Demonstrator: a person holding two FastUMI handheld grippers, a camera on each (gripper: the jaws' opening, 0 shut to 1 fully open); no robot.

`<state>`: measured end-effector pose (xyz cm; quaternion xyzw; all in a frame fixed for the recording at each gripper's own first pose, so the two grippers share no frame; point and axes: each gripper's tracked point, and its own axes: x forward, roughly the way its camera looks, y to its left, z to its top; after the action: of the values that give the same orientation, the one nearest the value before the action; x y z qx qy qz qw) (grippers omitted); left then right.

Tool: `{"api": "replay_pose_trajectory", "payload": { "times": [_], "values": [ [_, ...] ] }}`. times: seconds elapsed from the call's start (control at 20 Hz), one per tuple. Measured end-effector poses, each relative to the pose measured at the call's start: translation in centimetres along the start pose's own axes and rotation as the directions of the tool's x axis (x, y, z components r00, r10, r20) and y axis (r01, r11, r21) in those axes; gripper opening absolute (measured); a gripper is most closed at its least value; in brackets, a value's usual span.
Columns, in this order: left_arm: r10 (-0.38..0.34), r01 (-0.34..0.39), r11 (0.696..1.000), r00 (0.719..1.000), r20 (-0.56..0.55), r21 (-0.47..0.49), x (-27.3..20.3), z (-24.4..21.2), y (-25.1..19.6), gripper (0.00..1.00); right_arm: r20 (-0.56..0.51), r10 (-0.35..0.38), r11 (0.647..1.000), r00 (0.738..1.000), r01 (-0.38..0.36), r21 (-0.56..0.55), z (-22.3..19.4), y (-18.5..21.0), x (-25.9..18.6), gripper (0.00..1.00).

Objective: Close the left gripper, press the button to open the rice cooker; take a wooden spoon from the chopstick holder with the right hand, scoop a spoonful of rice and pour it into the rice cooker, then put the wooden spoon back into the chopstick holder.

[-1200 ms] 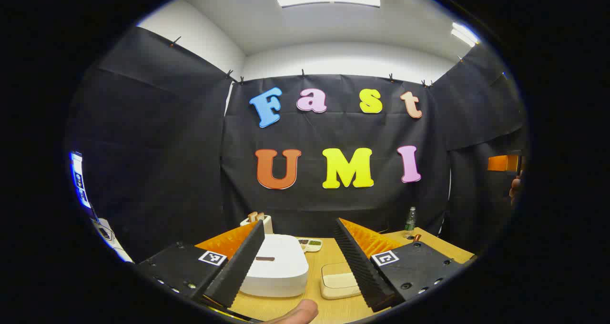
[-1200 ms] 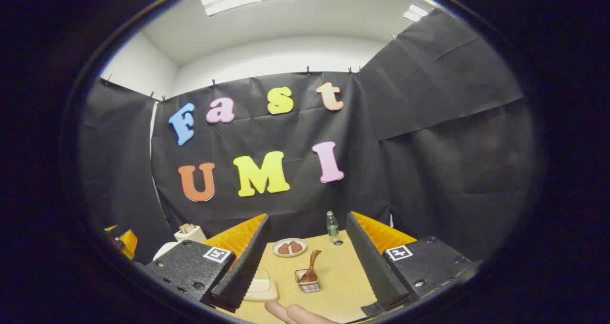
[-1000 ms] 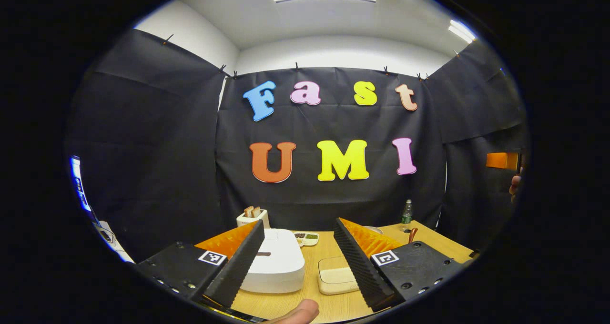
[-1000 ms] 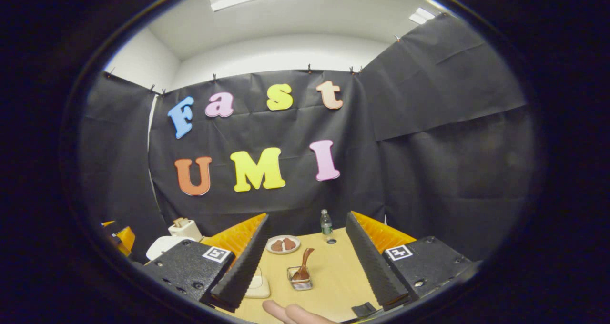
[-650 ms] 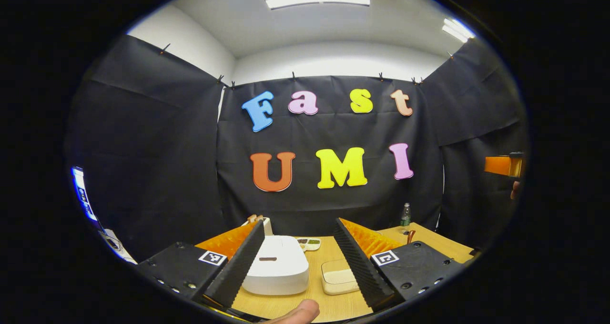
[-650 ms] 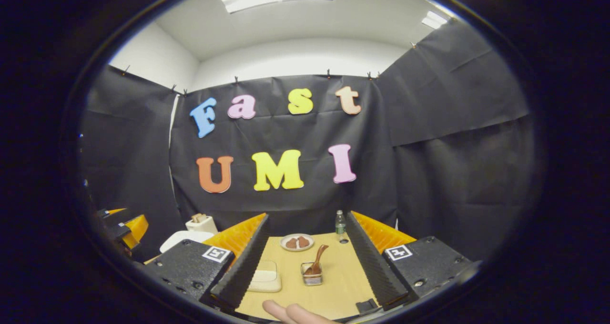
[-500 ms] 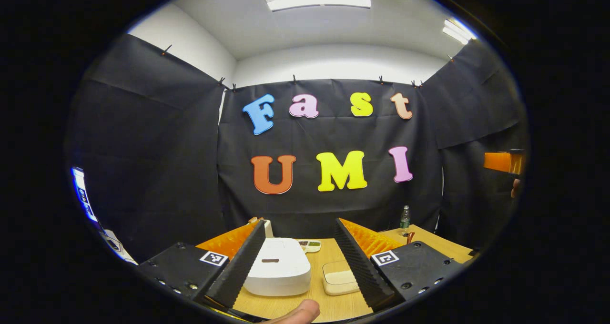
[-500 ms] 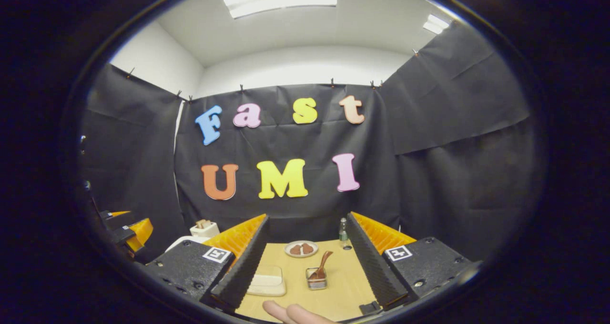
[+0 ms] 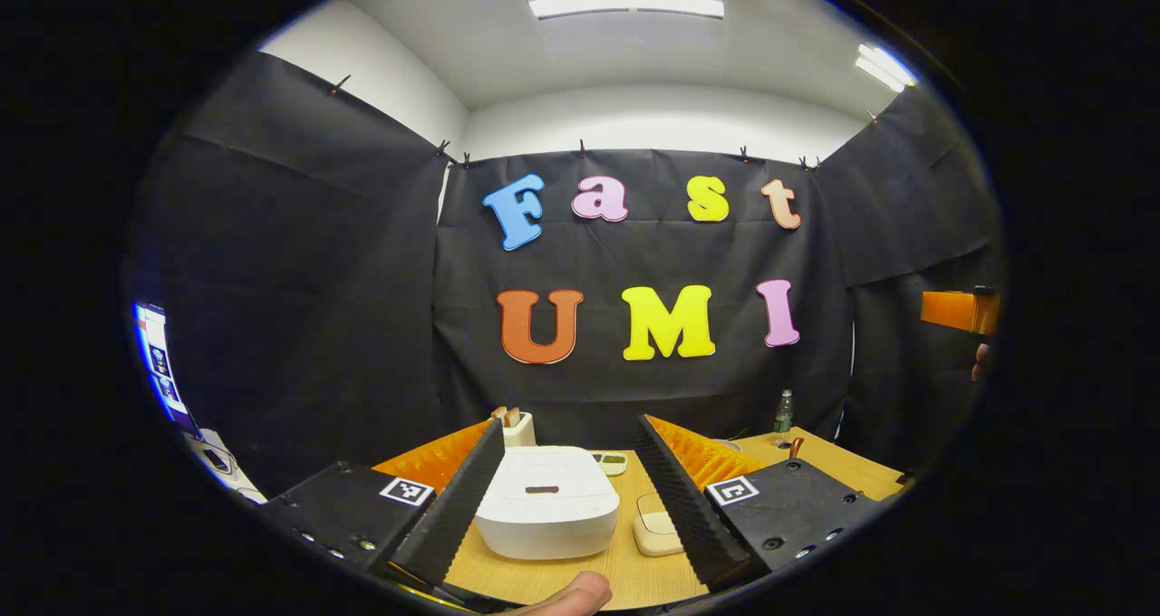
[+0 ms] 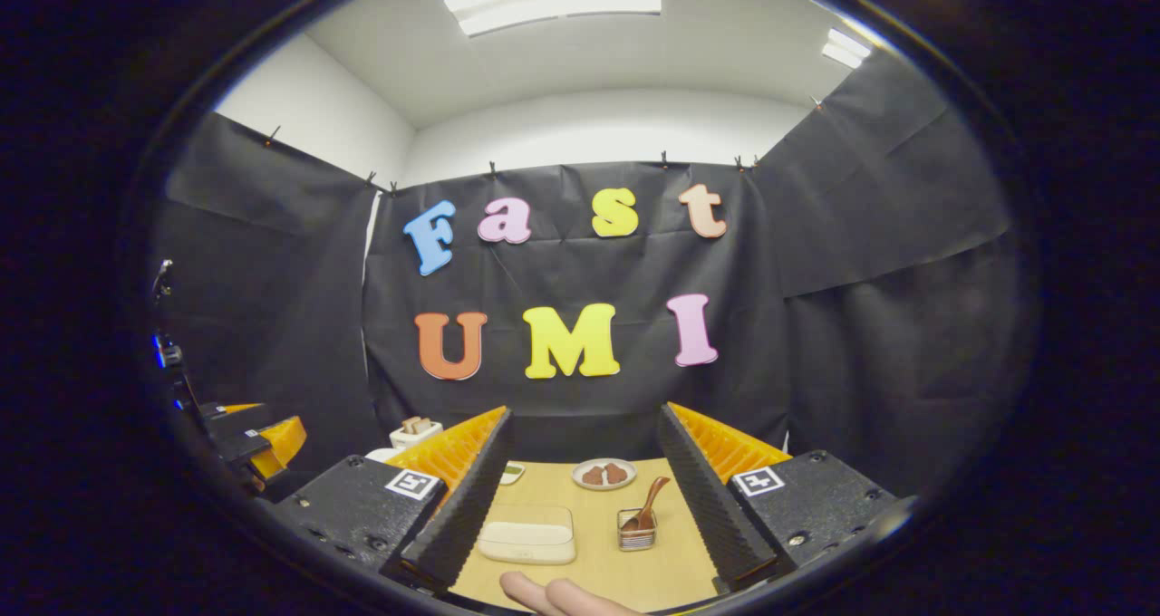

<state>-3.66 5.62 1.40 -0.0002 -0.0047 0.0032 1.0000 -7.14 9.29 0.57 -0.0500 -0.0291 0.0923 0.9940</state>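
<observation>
Fingers spread wide on our left gripper (image 9: 566, 507) and right gripper (image 10: 580, 503), holding nothing; wooden table (image 10: 594, 553) between them, black cloth wall (image 9: 299, 308) beyond.

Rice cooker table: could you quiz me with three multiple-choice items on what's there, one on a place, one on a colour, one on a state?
1. Where is the wooden spoon?
A. in the chopstick holder
B. in the rice cooker
C. on the plate

2. What colour is the rice cooker?
A. black
B. white
C. red

3. How is the rice cooker's lid?
A. open
B. removed
C. closed

Answers: 1 A, the spoon stands tilted in the small holder on the table. 2 B, its body is white in the left gripper view. 3 C, the lid lies flat on top, and the left hand-held gripper is open, off it.
</observation>
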Motion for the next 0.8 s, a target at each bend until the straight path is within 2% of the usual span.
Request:
{"api": "replay_pose_trajectory", "payload": {
  "times": [0.15,0.35,0.5,0.6,0.8],
  "values": [
    [0.008,-0.008,1.000,1.000,-0.028,-0.008,0.3,-0.6,0.4,0.94,-0.022,-0.033,0.999,0.999,0.032,-0.031,-1.3,-1.1,1.0,0.99],
    [0.000,0.000,1.000,0.998,-0.062,-0.003,0.9,-1.1,-0.4,0.94,-0.055,-0.036,0.998,0.998,0.034,-0.043,-3.3,-2.7,2.3,1.00],
    [0.000,0.003,0.999,0.997,-0.077,0.041,1.7,-1.1,-0.9,0.94,-0.053,-0.092,0.992,0.994,0.086,-0.097,-4.5,-5.3,3.3,0.99],
    [-0.001,0.004,0.999,0.997,-0.072,0.036,2.3,-0.7,-1.1,0.95,-0.056,-0.111,0.988,0.992,0.104,-0.114,-5.3,-6.3,3.7,0.99],
    [-0.058,0.056,0.998,0.996,-0.072,-0.028,3.6,-1.4,-3.2,0.76,-0.085,-0.107,0.992,0.991,0.101,-0.073,-6.3,-8.2,4.2,0.99]
  ]
}}
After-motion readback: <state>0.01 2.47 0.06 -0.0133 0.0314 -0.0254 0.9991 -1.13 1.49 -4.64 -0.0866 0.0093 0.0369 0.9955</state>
